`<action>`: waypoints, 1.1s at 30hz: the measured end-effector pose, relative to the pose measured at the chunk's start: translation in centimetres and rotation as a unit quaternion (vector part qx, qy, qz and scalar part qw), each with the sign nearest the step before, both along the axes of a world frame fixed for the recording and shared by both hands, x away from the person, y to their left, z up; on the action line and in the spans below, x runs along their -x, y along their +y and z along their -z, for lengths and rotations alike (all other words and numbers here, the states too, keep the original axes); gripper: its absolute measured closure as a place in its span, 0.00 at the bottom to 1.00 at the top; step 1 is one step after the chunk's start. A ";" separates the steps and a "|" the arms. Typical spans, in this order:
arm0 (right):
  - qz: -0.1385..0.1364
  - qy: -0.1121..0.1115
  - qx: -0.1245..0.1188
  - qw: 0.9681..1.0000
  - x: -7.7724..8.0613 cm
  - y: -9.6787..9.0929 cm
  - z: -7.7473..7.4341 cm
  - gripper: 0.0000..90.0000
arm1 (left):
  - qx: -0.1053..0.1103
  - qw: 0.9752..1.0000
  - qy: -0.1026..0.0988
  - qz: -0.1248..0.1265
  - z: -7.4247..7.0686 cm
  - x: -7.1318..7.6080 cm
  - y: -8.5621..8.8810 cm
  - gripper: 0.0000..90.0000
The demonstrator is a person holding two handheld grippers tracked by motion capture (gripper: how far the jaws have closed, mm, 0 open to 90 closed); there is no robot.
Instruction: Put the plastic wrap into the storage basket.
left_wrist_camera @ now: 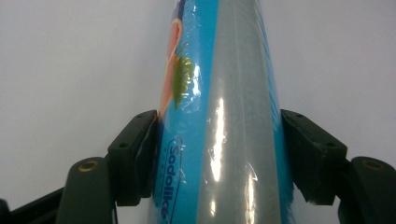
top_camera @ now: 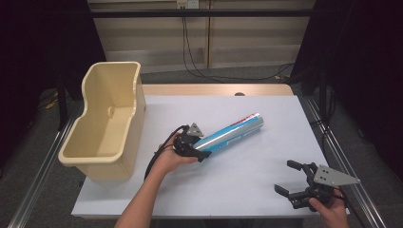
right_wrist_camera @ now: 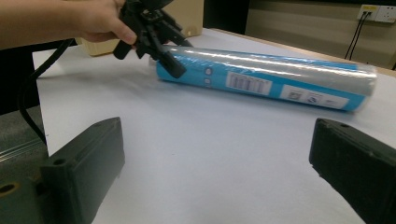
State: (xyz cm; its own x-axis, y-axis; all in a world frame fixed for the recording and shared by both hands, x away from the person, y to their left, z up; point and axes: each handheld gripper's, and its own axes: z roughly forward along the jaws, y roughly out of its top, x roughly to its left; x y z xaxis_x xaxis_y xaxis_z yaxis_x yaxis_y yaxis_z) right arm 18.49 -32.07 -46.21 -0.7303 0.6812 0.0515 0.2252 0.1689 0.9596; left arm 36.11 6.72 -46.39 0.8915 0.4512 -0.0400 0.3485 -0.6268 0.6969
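The left gripper (top_camera: 202,151) is clamped around the near end of a blue-and-silver wrapped roll (top_camera: 234,132), which lies on the white table (top_camera: 266,166) to the right of a cream plastic bin (top_camera: 107,121). The right gripper (top_camera: 290,178) rests near the table's front right corner, jaws spread wide with nothing between them.

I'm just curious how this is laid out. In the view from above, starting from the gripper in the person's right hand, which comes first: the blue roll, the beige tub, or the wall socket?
1. Blue roll: lying on the white table, up and left of the right gripper.
2. Beige tub: at the table's left edge, beyond the roll.
3. Wall socket: on the back wall, farthest.
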 end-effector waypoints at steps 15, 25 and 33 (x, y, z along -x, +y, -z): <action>-0.005 -0.003 0.002 1.000 -0.1 0.5 -0.1 0.03 | -0.038 0.999 0.030 -0.022 -1.2 4.7 5.9 0.35; -0.005 -0.002 0.001 1.000 -0.1 0.5 -0.1 0.03 | -0.023 0.999 0.027 -0.015 -4.1 1.8 2.4 0.28; -0.005 -0.001 0.000 1.000 -0.1 0.3 -0.1 0.03 | -0.064 0.996 0.066 -0.012 -2.8 -1.3 -1.7 0.27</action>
State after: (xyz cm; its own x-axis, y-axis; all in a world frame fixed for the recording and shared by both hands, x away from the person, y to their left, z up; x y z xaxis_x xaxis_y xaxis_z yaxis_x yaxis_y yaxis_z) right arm 18.57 -31.76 -46.09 -0.7377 0.6733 0.0496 0.2212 0.1716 0.9600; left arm 37.40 5.00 -43.55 0.8708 0.4819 -0.0974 0.4484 -0.6972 0.5594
